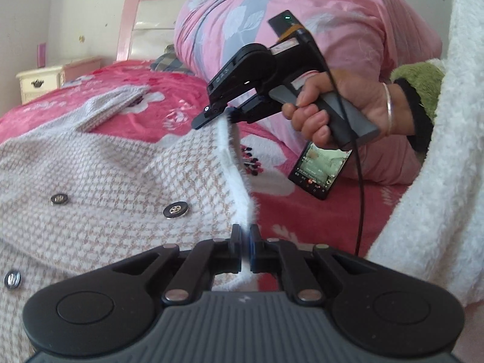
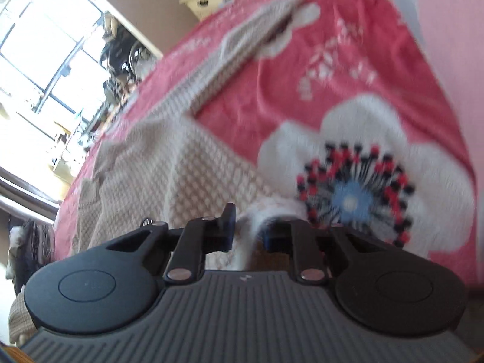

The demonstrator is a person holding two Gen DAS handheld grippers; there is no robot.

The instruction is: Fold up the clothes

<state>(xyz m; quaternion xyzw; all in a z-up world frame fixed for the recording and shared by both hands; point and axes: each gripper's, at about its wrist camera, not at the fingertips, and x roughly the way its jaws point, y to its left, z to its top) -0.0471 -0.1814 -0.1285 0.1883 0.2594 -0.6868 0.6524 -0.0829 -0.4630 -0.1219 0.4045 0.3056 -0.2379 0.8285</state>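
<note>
Bedroom, red floral blanket (image 1: 169, 90) spread over the bed, a checked coat (image 1: 99, 181) lying across it.

Behind it a pink quilt (image 1: 302, 24) is heaped by the pink headboard (image 1: 133, 21). The coat's white furry edge (image 1: 233, 163) is lifted taut: left gripper (image 1: 245, 236) pinches its near end tight, right gripper (image 1: 225, 114) clamps the far end. A phone (image 1: 320, 171) lies face up on the blanket beneath the right hand (image 1: 341, 103). Nothing here serves as a container.

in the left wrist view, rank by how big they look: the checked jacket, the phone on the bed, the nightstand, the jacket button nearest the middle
1. checked jacket, largest by far
2. and 3. phone and nightstand: similar in apparent size, and the nightstand is farther from the camera, so left unranked
4. jacket button, smallest
</note>
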